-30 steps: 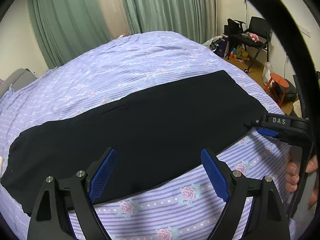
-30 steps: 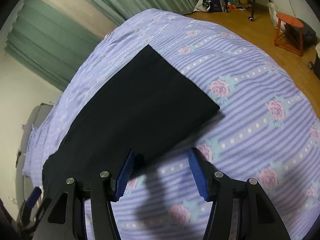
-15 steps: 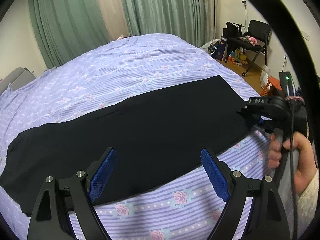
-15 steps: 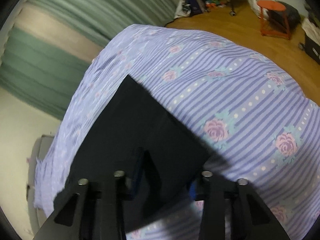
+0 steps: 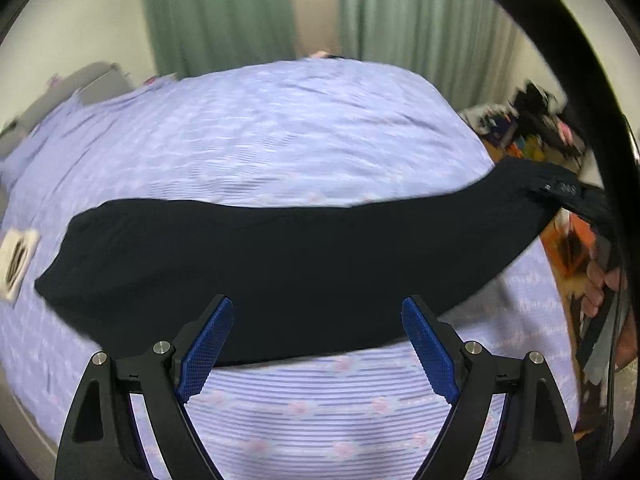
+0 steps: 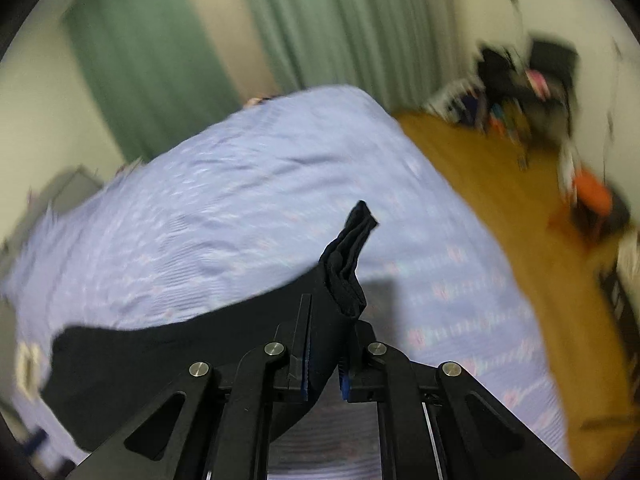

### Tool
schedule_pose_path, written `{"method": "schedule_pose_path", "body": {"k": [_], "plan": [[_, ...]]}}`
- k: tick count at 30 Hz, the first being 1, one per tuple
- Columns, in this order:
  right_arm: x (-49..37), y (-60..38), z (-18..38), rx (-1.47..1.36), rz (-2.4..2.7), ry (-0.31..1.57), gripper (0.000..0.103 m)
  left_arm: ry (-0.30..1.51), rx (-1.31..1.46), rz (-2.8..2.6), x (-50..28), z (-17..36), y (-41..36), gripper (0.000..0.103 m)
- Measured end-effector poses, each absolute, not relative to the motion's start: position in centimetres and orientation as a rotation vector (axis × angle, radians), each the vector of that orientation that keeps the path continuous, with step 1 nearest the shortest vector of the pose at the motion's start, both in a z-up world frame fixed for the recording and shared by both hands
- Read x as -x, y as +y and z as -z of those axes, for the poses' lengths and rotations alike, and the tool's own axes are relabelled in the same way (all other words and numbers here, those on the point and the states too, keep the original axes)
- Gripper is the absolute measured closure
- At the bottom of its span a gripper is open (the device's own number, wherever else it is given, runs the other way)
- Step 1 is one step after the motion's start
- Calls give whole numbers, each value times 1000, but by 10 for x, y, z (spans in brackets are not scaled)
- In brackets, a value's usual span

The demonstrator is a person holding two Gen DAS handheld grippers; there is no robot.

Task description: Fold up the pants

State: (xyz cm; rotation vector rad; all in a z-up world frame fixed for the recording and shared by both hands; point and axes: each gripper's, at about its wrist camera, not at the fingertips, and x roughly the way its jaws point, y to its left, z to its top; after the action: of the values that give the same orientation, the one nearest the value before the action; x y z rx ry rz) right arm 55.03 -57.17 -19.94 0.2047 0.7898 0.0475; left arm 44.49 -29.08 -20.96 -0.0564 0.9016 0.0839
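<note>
Black pants point(image 5: 280, 264) lie lengthwise across the purple floral bed point(image 5: 280, 128). My left gripper point(image 5: 316, 340) is open and empty, hovering over the pants' near edge at mid-length. My right gripper point(image 6: 326, 364) is shut on the pants' right end point(image 6: 344, 280), which bunches up above the jaws and is lifted off the bed. In the left wrist view the right gripper point(image 5: 560, 192) shows at the far right, holding the raised end. The far left end of the pants point(image 6: 120, 360) rests flat.
A white tag or card point(image 5: 16, 264) lies on the bed past the pants' left end. Green curtains point(image 5: 240, 12) hang behind the bed. A wooden floor point(image 6: 500, 200) with an orange stool point(image 6: 592, 192) and clutter lies to the right.
My right gripper closed on the pants' right end and lifted it off the bed. Both views swung left and are motion blurred. The left gripper stays open.
</note>
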Motion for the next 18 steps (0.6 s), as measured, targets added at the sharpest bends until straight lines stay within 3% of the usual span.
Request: {"method": "schedule_pose_path", "body": {"k": [9,18], "plan": [[-521,-420,128,113,-114,695,92,835,94,-49,-424,171,-152,16],[-505,-266,139,247,-119,765,92,840,19,59,-420,172,-27,16]]}}
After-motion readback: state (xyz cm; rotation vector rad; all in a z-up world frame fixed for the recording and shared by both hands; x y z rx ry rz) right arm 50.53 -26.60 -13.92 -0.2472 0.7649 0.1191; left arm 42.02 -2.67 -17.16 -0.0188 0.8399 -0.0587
